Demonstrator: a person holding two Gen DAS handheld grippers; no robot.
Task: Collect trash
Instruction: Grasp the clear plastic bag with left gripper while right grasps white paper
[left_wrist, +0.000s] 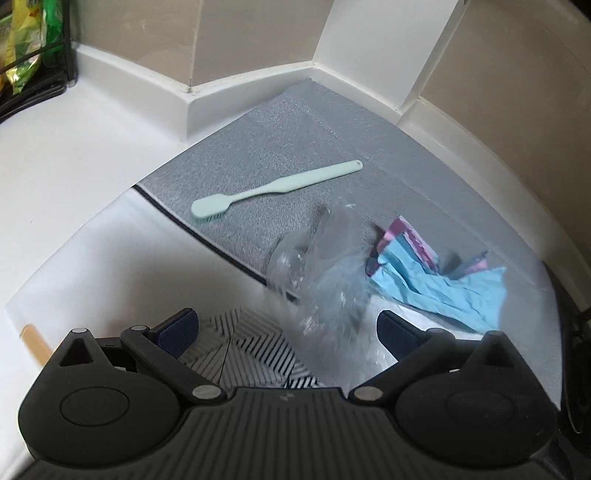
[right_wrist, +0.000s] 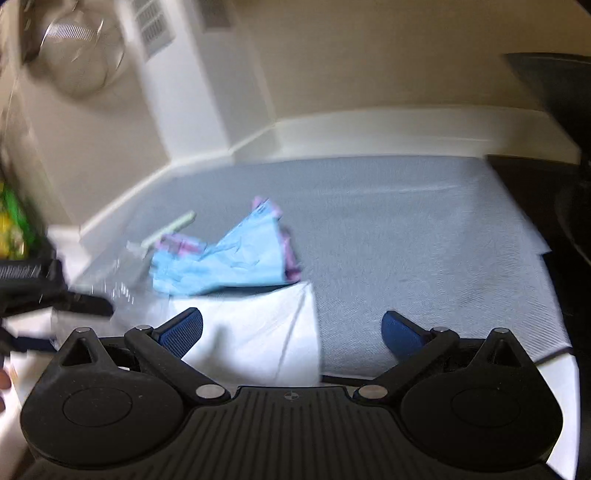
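Two grippers show their blue-padded fingers spread wide apart, and neither clamps anything. The left gripper hovers low over the edge of a grey woven mat on a white countertop; a crumpled clear plastic wrapper, blurred in the left wrist view, stands in the gap between its fingers, and whether either pad touches it cannot be told. Just beside the wrapper, to the right, lies a crumpled light-blue paper with pink and purple print, resting on the mat. Farther back on the mat, apart from the trash, lies a pale mint-green toothbrush, bristles down. The right gripper hangs released above a white folded paper napkin at the mat's near edge, with nothing between its fingers; the blue paper sits just beyond the napkin, touching its far edge.
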